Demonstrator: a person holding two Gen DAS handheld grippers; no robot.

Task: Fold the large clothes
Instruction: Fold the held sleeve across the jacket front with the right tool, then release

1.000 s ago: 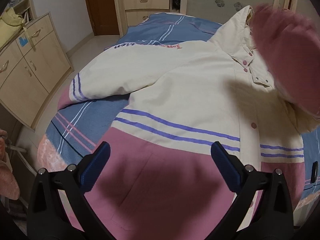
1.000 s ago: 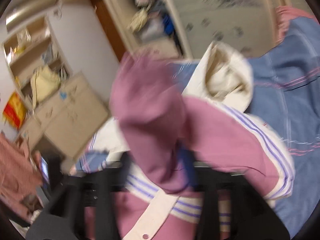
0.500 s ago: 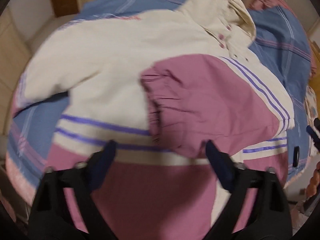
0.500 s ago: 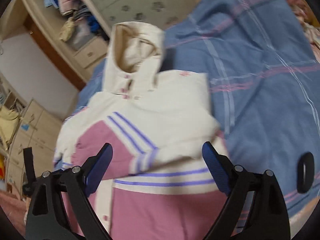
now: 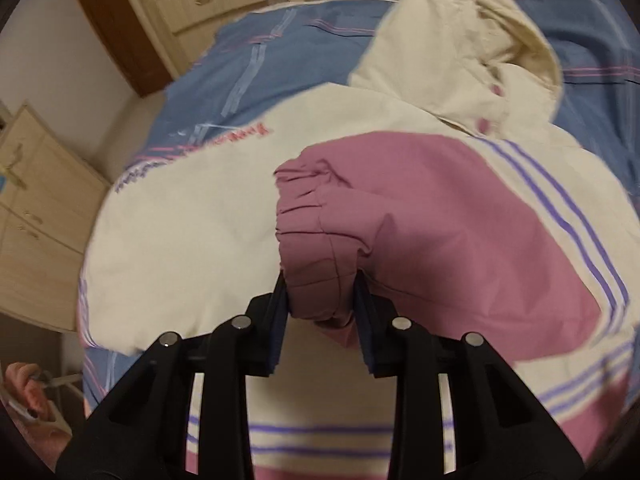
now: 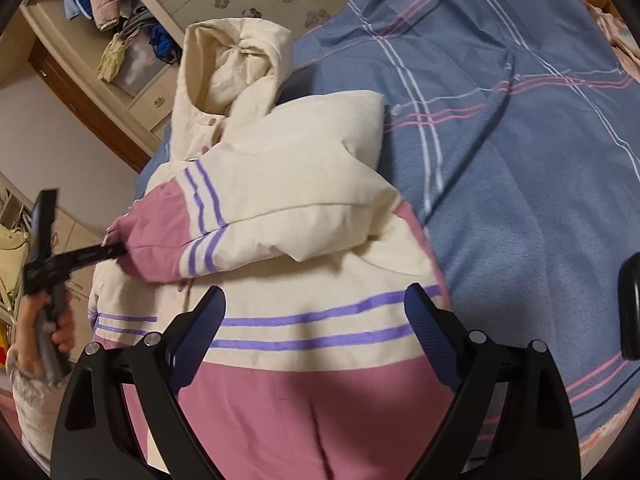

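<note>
A cream and pink hooded jacket (image 5: pixel 192 224) with purple stripes lies face up on the bed; it also shows in the right wrist view (image 6: pixel 304 240). Its right sleeve is folded across the chest. My left gripper (image 5: pixel 321 300) is shut on that sleeve's pink cuff (image 5: pixel 316 248). In the right wrist view the left gripper (image 6: pixel 108 252) grips the cuff (image 6: pixel 152 244) at the left. My right gripper (image 6: pixel 316 320) is open and empty above the jacket's lower striped front. The hood (image 6: pixel 232 64) lies at the far end.
The jacket rests on a blue plaid bedspread (image 6: pixel 520 140). Wooden cabinets (image 5: pixel 28 208) and a drawer unit (image 5: pixel 200 0) stand past the bed's left and far sides. A wardrobe shelf with clothes (image 6: pixel 120 12) is behind. A dark object (image 6: pixel 630 304) lies on the bed at the right.
My right gripper let go of the sleeve after laying it across the chest and drew back open. My left gripper moved in and closed on the pink cuff.
</note>
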